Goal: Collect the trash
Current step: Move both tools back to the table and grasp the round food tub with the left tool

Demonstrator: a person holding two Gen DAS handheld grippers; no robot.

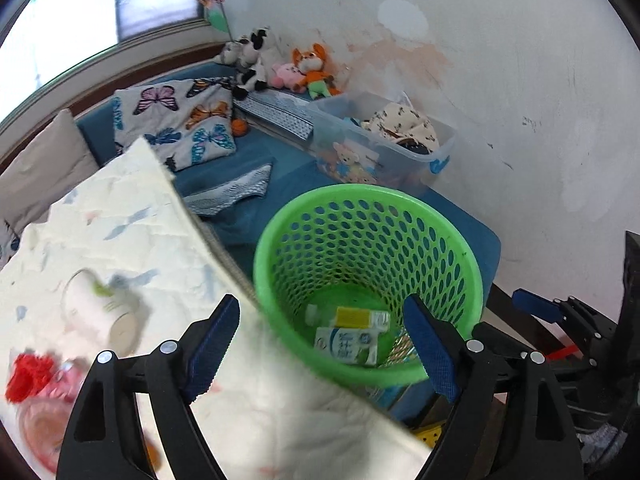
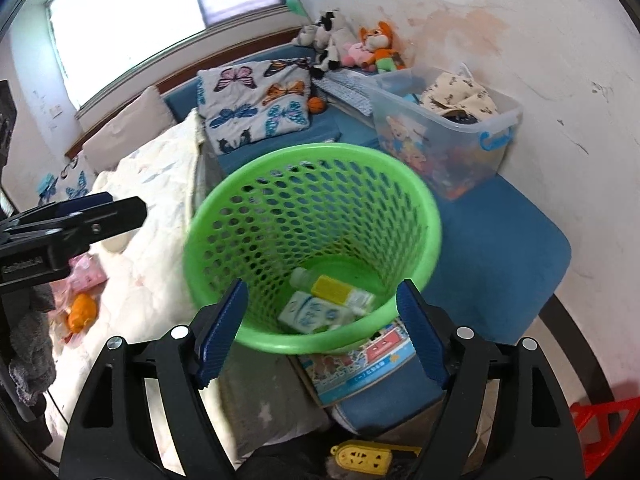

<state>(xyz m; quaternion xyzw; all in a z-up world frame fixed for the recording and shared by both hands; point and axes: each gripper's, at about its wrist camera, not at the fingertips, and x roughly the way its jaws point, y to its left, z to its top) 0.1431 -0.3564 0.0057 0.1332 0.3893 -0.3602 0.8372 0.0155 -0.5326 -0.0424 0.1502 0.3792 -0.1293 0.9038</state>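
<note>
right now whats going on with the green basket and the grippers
A person is collecting trash on a bed with two handheld grippers. Both the left gripper and right gripper hover over the green basket, jaws open and empty. Cartons and a small bottle lie inside; a paper cup remains on the quilt.

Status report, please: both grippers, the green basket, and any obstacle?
Left gripper open, empty. Right gripper open, empty. Green basket upright on bed, cartons inside. Paper cup on quilt; nothing blocking.
</note>
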